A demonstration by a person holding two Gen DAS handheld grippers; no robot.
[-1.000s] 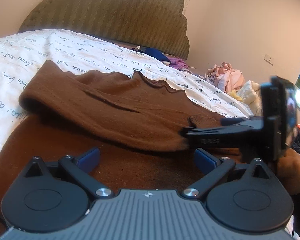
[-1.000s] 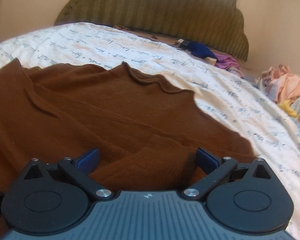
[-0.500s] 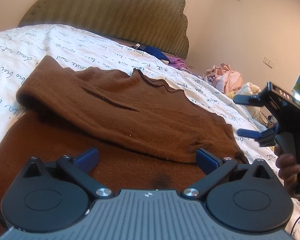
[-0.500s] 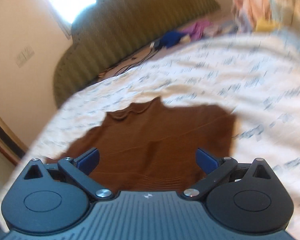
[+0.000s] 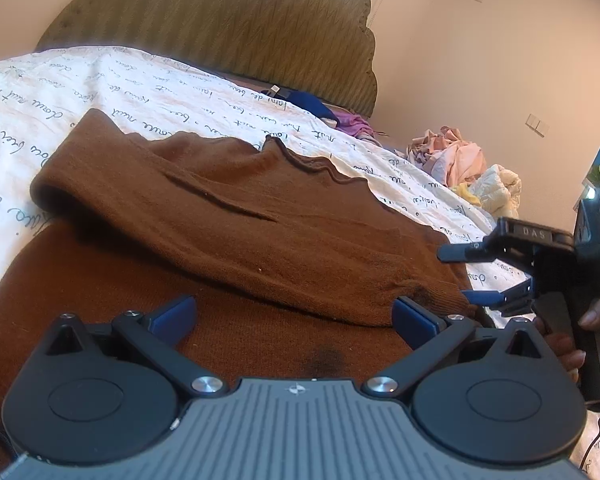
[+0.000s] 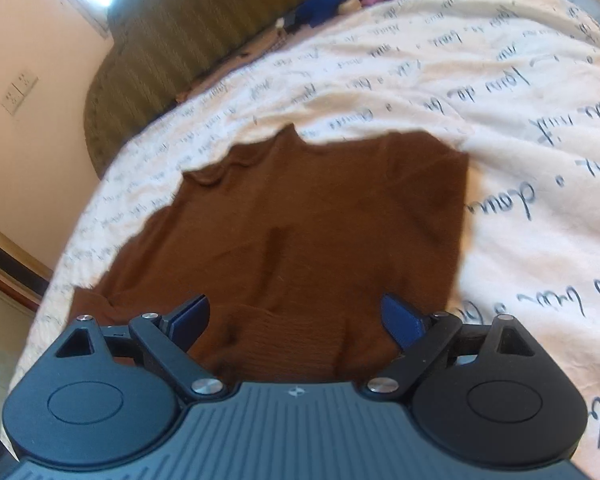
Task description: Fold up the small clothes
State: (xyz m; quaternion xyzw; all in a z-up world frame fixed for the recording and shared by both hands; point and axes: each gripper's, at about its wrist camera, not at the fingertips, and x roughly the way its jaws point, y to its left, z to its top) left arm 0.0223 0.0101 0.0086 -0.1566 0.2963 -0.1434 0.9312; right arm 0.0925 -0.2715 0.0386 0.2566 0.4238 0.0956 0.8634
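Left wrist: brown knit sweater (image 5: 260, 240) folded; left gripper (image 5: 294, 316), right gripper (image 6: 296, 320) jaws spread, empty.

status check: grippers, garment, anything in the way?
Left gripper open, low over brown sweater. Right gripper open, empty, off its right edge. Sweater part-folded on the bedsheet. Nothing in the way.

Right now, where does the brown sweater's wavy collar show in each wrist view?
Left wrist: collar upper centre, at the sweater's far edge.
Right wrist: collar upper centre-left, at the sweater's far edge.
Shared landmark: olive headboard, behind the script-printed sheet.
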